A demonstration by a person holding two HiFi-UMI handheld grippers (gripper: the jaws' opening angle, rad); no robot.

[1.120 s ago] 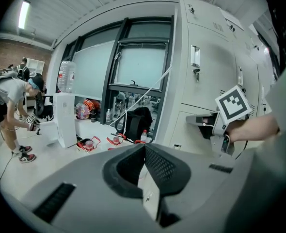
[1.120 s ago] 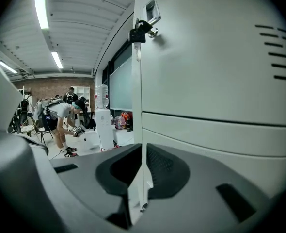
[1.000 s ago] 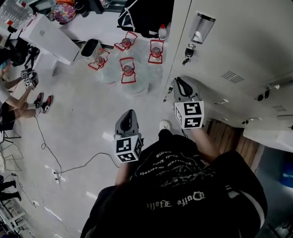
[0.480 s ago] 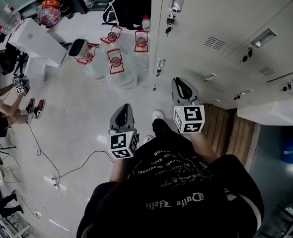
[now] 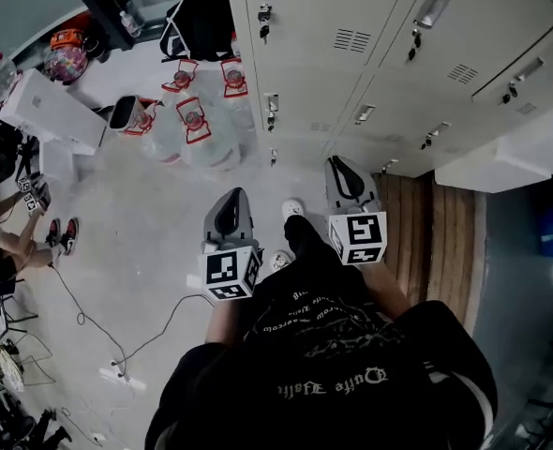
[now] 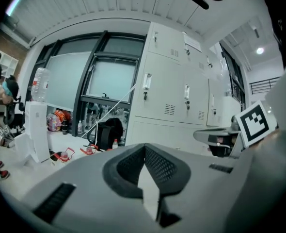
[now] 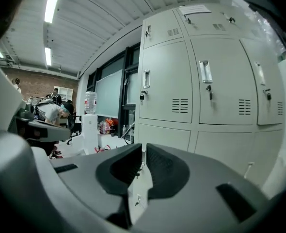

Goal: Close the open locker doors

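The lockers [image 5: 370, 54] run along the far side, and an open locker door [image 5: 501, 162] juts out at their right. Water jugs [image 5: 197, 125] stand on the floor [image 5: 136, 242] just beside the lockers' left end, with a backpack [image 5: 201, 22] behind them and a water dispenser [image 5: 52, 111] further left. The left hand-held gripper [image 5: 231, 200] and the right hand-held gripper [image 5: 340, 165] are side by side before the lockers.

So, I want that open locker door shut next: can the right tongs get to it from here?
Probably yes. Nothing stands between the right tongs and the open locker door, with only wooden flooring below. It juts out to their right, though, so they must swing over.
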